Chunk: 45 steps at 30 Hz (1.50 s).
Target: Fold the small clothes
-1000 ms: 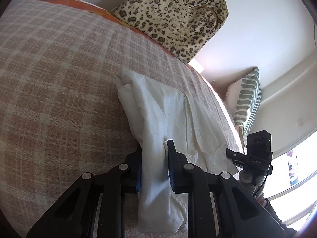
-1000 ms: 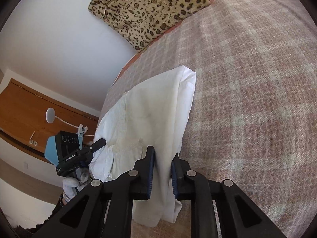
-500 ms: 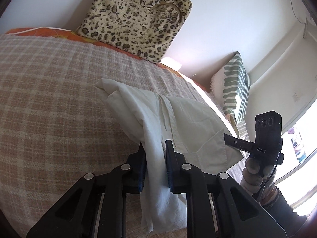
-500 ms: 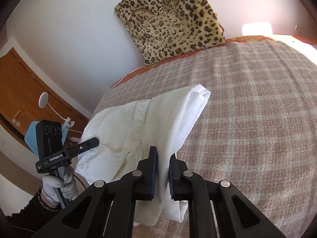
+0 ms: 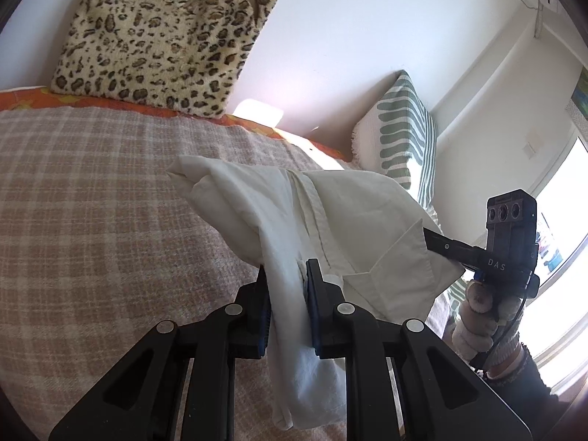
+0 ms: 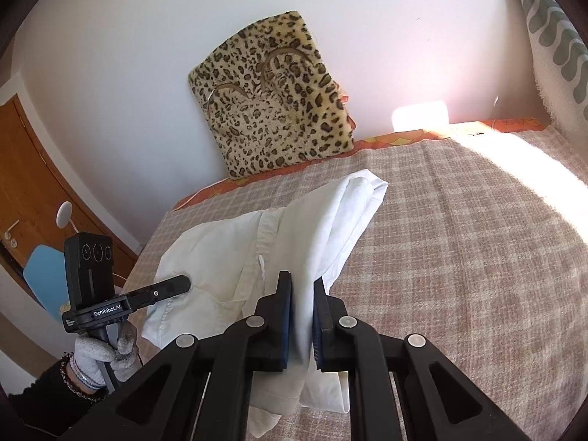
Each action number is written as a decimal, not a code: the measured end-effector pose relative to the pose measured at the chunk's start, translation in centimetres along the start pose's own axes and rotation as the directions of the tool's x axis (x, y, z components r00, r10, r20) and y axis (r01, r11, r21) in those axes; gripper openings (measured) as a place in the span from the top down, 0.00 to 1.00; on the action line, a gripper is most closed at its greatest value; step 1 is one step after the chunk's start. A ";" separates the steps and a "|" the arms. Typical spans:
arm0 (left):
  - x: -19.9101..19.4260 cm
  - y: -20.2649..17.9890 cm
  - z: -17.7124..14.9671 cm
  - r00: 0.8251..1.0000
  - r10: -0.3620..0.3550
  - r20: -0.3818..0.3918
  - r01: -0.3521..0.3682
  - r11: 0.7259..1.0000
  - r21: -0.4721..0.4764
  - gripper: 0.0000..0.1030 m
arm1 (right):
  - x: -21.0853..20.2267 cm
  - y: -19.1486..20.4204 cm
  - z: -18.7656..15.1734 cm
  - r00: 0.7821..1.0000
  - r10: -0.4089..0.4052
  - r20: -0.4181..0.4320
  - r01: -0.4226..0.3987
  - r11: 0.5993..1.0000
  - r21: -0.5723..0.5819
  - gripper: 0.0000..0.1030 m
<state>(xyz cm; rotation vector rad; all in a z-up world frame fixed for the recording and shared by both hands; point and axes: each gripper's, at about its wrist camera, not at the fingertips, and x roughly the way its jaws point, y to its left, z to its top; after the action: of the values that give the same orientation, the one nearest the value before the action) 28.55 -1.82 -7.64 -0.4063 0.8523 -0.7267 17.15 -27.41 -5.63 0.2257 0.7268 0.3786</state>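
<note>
White shirt (image 5: 341, 220) pinched in left gripper (image 5: 284, 279), right gripper (image 6: 302, 294)

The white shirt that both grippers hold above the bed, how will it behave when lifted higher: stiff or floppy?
Probably floppy: the white shirt sags between the left gripper and the right gripper, and loose ends hang below both. It looks light and thin. Creases suggest it will shift rather than hold its fold.

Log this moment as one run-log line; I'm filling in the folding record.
step: fold in progress | left gripper: shut on white shirt | right gripper: shut on white shirt | shirt: lifted above checked blanket
</note>
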 end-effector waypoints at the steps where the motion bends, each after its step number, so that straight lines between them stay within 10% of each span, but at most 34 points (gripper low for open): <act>1: 0.8 -0.6 0.3 1.000 -0.001 -0.004 0.001 1.000 0.009 0.85 | -0.4 -0.8 0.3 1.000 -0.012 0.005 0.012 1.000 0.004 0.93; 19: 15.0 -10.0 5.4 0.999 -0.032 -0.020 0.035 0.989 0.142 0.85 | -4.9 -12.4 8.9 0.966 -0.243 0.088 0.246 0.969 -0.027 0.93; 35: 23.2 -11.3 4.7 0.978 0.172 -0.117 -0.144 0.966 0.216 0.83 | -1.6 -20.5 10.9 0.883 -0.466 0.056 0.467 0.884 -0.005 0.93; 39: 22.1 -11.6 4.5 0.965 0.244 -0.095 -0.216 0.946 0.243 0.64 | -1.5 -21.6 11.1 0.785 -0.616 0.059 0.618 0.786 -0.019 0.64; 45: 19.1 -13.3 4.4 0.959 0.283 -0.024 -0.260 0.907 0.331 0.39 | -3.4 -20.1 11.1 0.759 -0.643 0.101 0.647 0.762 -0.020 0.40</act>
<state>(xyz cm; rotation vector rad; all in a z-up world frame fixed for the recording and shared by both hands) 35.08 -24.56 -7.30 0.0361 0.8182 -0.6093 27.54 -47.81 -2.13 -0.0719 0.6603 -0.2789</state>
